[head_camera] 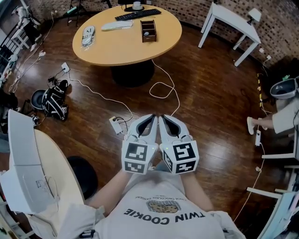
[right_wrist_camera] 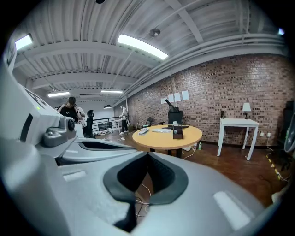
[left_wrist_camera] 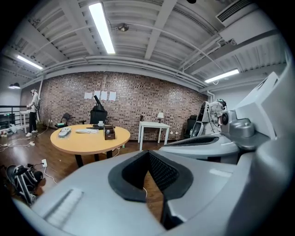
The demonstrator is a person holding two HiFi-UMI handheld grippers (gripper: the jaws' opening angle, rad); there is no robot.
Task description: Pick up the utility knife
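My left gripper (head_camera: 151, 117) and right gripper (head_camera: 162, 117) are held side by side in front of the person's chest, above the wooden floor. Both are shut and hold nothing. They point toward a round wooden table (head_camera: 121, 46) some way ahead. On it lie a black keyboard (head_camera: 138, 14), a small brown box (head_camera: 148, 31), a flat white item (head_camera: 117, 25) and a small grey-white object in clear wrap (head_camera: 88, 35). I cannot pick out a utility knife with certainty. The left gripper view has the shut left gripper (left_wrist_camera: 148, 152) before the table (left_wrist_camera: 87, 138). The right gripper (right_wrist_camera: 147, 155) faces the table (right_wrist_camera: 161, 137).
White cables and a power strip (head_camera: 116, 125) lie on the floor between me and the table. A black bag (head_camera: 55, 102) sits at the left, a white desk (head_camera: 51, 163) at the near left, a white side table (head_camera: 233, 23) at the back right, and a seated person (head_camera: 280, 119) at the right.
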